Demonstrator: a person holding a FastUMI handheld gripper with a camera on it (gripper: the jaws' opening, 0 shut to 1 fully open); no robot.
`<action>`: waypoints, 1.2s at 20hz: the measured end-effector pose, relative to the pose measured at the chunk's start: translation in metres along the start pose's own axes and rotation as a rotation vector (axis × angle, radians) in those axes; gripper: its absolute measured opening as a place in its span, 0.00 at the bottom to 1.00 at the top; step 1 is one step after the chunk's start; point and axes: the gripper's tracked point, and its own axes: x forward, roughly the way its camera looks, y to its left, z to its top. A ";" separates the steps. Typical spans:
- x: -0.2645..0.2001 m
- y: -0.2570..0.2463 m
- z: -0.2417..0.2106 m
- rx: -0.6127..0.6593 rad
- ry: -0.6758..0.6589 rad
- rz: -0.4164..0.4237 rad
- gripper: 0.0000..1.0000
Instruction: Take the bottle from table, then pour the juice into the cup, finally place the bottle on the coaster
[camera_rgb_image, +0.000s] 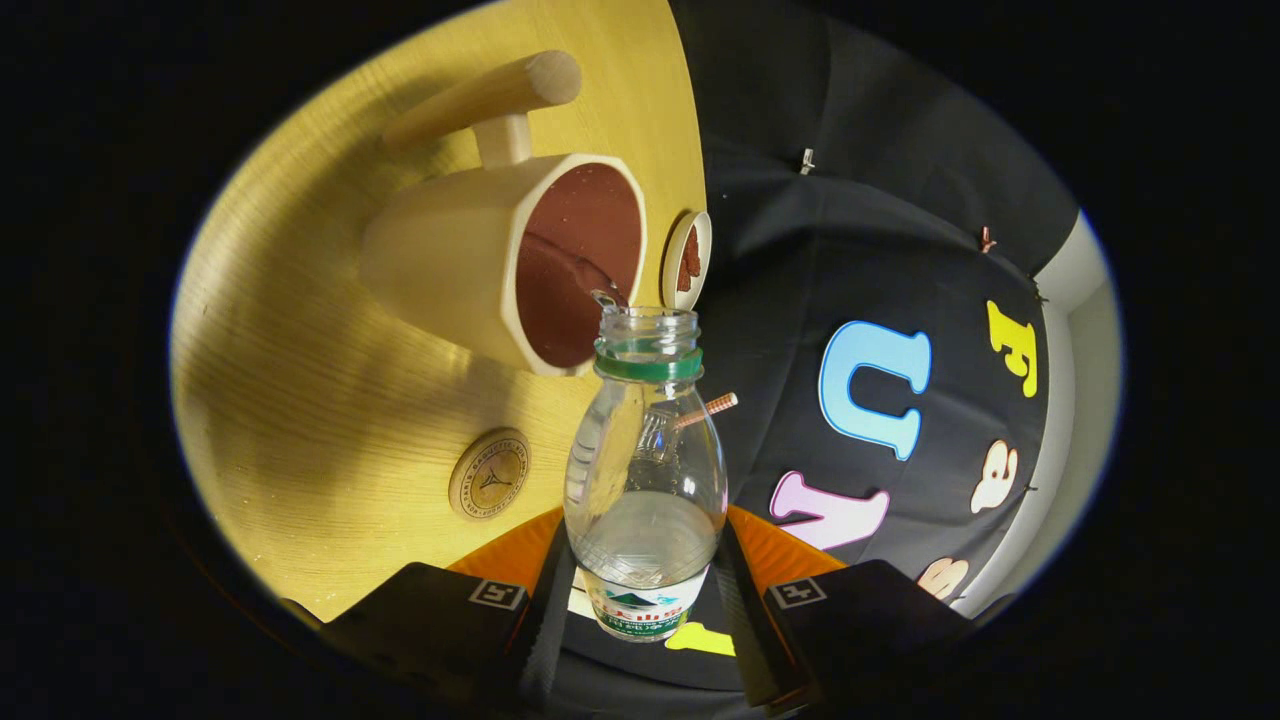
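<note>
My gripper (643, 580) is shut on a clear plastic bottle (645, 480) with a green neck ring and no cap; both fingers press on its labelled lower body. The whole view is rolled sideways, so the bottle is tilted. Its open mouth (647, 322) sits right at the rim of a cream cup (470, 270) with a brown inside and a long wooden handle (490, 95). A thin stream of clear liquid runs from the mouth into the cup. A round wooden coaster (489, 473) lies on the yellow table (300, 380), between the cup and my fingers.
A small round dish (687, 260) with a brown centre sits by the table's edge beyond the cup. The table ends just past the cup, with the black booth wall (900, 250) behind it.
</note>
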 end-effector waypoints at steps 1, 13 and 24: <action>-0.001 0.001 0.000 -0.006 -0.002 0.004 0.73; -0.002 -0.001 0.012 -0.083 -0.037 0.012 0.73; -0.003 -0.002 0.011 -0.132 -0.044 0.006 0.73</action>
